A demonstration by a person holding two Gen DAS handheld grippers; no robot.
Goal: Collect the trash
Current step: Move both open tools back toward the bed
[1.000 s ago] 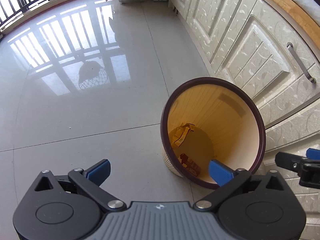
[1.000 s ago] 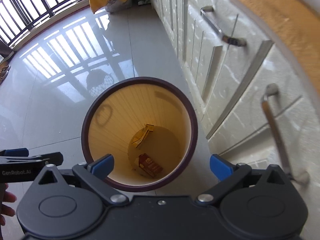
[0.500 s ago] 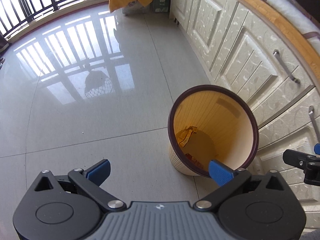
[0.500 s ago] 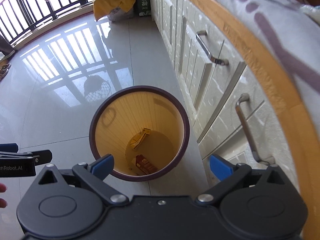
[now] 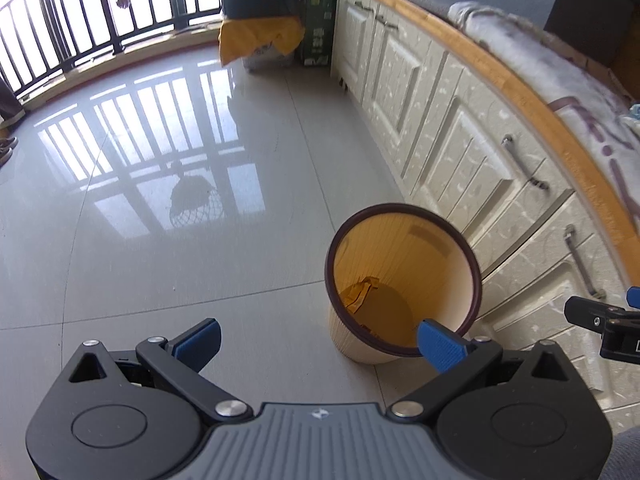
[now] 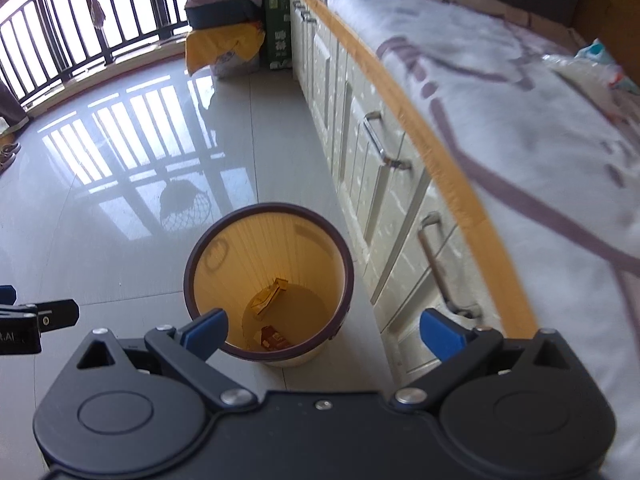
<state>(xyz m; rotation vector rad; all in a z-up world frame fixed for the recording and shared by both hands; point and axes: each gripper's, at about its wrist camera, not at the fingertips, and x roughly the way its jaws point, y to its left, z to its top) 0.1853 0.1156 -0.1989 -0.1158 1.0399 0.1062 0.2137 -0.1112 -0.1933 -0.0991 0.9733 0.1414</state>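
Left gripper (image 5: 320,338): blue-tipped fingers spread wide, nothing btwn them, held above the glossy grey tile floor (image 5: 160,240). Just right of it, the round cream plastic waste bin w/ dark brown rim (image 6: 269,280) stands upright on the floor beside the cream cabinet fronts (image 6: 360,168). Inside at the bottom: crumpled yellow wrapper (image 6: 269,298) & small brown packet (image 6: 274,338). Right gripper (image 6: 324,326): also spread wide, empty, above the bin.

A home: glossy tiled floor (image 5: 168,264), cream cabinets (image 5: 452,148) under a wood-edged counter (image 6: 436,148), a barred balcony railing (image 5: 92,28), a bin (image 6: 268,280) holding scraps
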